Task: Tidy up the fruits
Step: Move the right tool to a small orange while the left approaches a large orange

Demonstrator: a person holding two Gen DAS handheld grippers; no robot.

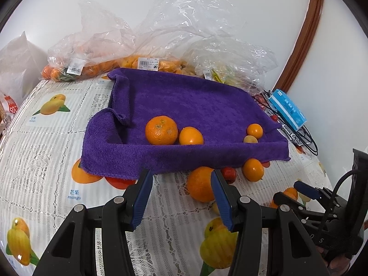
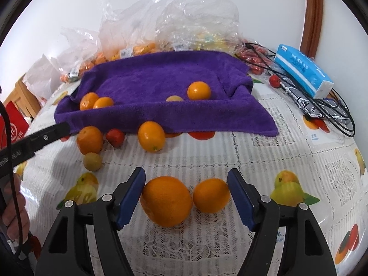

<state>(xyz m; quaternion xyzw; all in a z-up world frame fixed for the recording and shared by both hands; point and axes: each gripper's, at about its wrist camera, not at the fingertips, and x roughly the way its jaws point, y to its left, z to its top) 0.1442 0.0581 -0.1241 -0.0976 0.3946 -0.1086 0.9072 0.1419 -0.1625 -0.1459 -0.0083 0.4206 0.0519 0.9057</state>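
Note:
A purple towel-lined tray (image 1: 207, 151) (image 2: 161, 115) holds a big orange (image 1: 161, 130), a smaller orange (image 1: 191, 136), a small orange (image 1: 254, 130) and a yellowish fruit (image 1: 250, 139). My left gripper (image 1: 181, 181) is open and empty; an orange (image 1: 200, 184) lies on the table just beyond its right finger. My right gripper (image 2: 186, 179) is open, with a big orange (image 2: 166, 201) and a smaller orange (image 2: 211, 195) lying on the table between its fingers. More loose fruit sits before the tray: oranges (image 2: 90, 139) (image 2: 151, 136), a red fruit (image 2: 115, 137) and a yellow-green fruit (image 2: 92, 161).
Clear plastic bags of fruit (image 1: 161, 46) stand behind the tray by the wall. A blue tissue pack (image 2: 303, 69), black cables (image 2: 333, 112) and a folded umbrella lie at the right. The tablecloth (image 2: 276, 161) has printed fruit pictures. The left gripper's body (image 2: 34, 140) reaches in at the left.

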